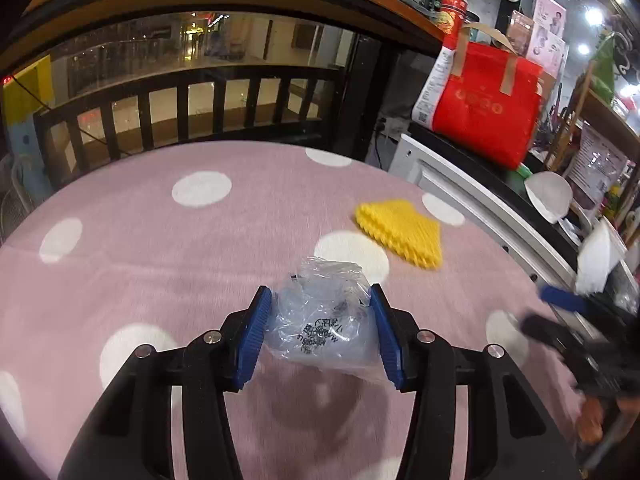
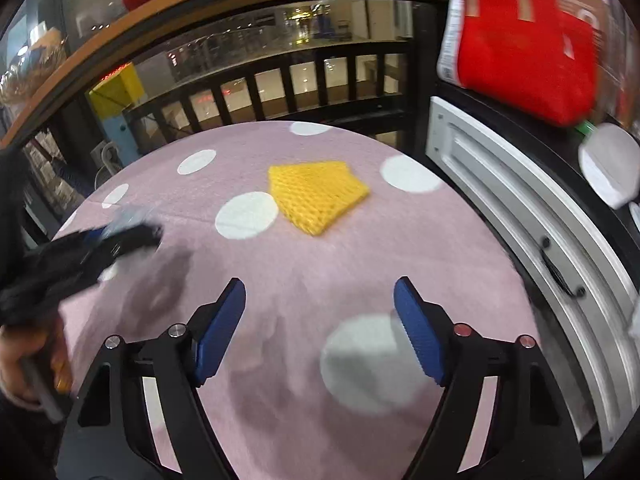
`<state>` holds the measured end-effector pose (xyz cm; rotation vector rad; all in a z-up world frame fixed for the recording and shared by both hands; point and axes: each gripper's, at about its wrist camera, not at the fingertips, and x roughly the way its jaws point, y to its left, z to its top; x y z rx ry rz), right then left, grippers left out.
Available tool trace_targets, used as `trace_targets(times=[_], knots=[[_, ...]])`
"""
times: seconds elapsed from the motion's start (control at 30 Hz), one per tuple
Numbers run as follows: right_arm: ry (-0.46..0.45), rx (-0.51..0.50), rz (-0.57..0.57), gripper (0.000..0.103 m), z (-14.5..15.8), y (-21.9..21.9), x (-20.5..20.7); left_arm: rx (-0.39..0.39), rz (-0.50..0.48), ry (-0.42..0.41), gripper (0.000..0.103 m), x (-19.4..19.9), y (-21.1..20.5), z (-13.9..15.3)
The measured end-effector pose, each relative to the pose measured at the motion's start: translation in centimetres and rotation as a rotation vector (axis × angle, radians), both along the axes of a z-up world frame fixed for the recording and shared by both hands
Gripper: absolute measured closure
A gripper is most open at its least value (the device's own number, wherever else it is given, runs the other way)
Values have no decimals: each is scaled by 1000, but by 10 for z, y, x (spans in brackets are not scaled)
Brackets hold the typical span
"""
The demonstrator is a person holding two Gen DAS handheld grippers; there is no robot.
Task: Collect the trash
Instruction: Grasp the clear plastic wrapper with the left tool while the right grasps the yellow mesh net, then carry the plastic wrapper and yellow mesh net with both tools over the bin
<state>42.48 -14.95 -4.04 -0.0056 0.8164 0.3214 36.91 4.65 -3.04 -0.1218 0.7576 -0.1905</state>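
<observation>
The left gripper (image 1: 320, 332) has its blue fingers (image 1: 253, 340) clenched on a crumpled clear bag (image 1: 324, 320) with black print, pinched from both sides and held just above the table (image 1: 160, 264), whose pink cloth carries white dots. Beyond the bag, toward the far right of the table, a yellow foam net (image 1: 402, 230) lies flat on the cloth, well apart from the fingers. The right gripper (image 2: 320, 332) hangs over the near part of the table with its fingers (image 2: 222, 330) spread wide and nothing between them; the net (image 2: 316, 194) lies ahead of it, apart. In the right wrist view the left gripper shows blurred at the left edge, a hand (image 2: 24, 364) around its handle. A red tote (image 1: 486, 110) stands on a dark shelf beside the table, over a white cabinet (image 1: 472, 216).
</observation>
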Motion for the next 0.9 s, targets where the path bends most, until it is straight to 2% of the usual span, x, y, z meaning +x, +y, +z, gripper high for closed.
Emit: trace_targets(times=[0.17, 0.33, 0.5, 0.53, 0.67, 0.9], knots=[[6, -102, 45, 38, -13, 41, 50, 36, -23, -16, 54, -28, -1, 6], [41, -173, 39, 49, -26, 60, 84, 29, -42, -28, 54, -40, 1, 11], [40, -220, 24, 85, -29, 61, 94, 34, -54, -34, 54, -48, 2, 11], [37, -210, 25, 88, -26, 59, 93, 31, -53, -36, 54, -50, 2, 11], [14, -160, 8, 91, -14, 49, 78, 19, -52, -40, 54, -54, 4, 13], [-29, -116, 51, 91, 4, 44, 18, 18, -55, -60, 54, -73, 1, 17]])
